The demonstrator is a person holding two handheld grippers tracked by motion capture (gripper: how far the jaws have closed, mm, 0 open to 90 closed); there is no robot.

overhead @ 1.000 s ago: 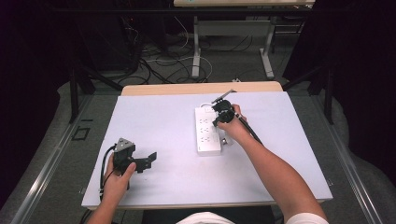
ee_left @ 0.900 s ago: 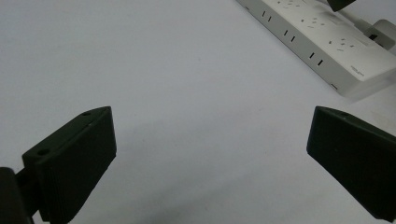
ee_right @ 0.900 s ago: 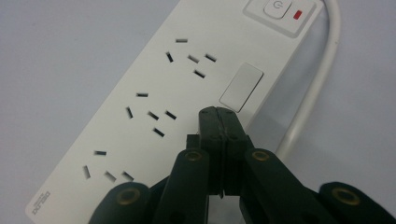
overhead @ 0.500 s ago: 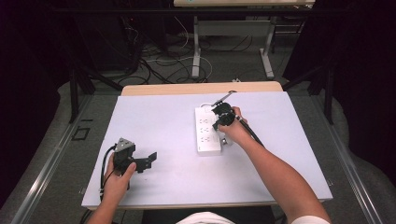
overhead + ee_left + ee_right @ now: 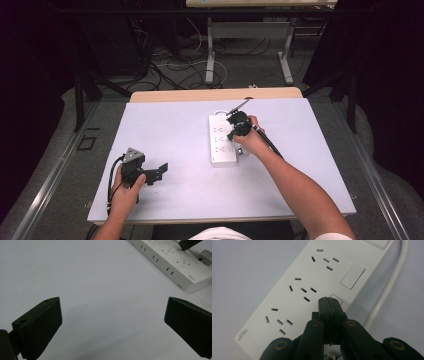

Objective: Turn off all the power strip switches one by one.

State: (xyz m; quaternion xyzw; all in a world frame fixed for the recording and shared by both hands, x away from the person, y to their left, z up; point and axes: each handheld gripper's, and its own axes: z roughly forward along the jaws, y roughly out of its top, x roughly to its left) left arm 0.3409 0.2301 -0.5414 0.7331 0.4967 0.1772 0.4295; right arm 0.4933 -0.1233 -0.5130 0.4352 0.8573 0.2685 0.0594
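While we compare this moment with the pictures from just before, we find nothing has shifted: both hands sit where they were, so whatever press we are making on the strip is being held rather than begun or ended.

Nearest us, the left gripper [image 5: 159, 173] rests low at the near left of the desk [image 5: 165, 130], its jaws spread wide with only bare surface between them. It is well apart from the work.

Farther in, right of centre, lies the white power strip [image 5: 220, 142], running from near to far. Our right gripper [image 5: 329, 305] hangs over it with jaws pressed together, gripping nothing; their joined tip points down at the middle rocker switch [image 5: 336, 299] on the strip's right edge, touching it or just above, we judge.

The strip's white cord [image 5: 387, 287] runs just beside that switch, but does not block it. Beyond the desk, cables [image 5: 170, 65] lie on the floor.
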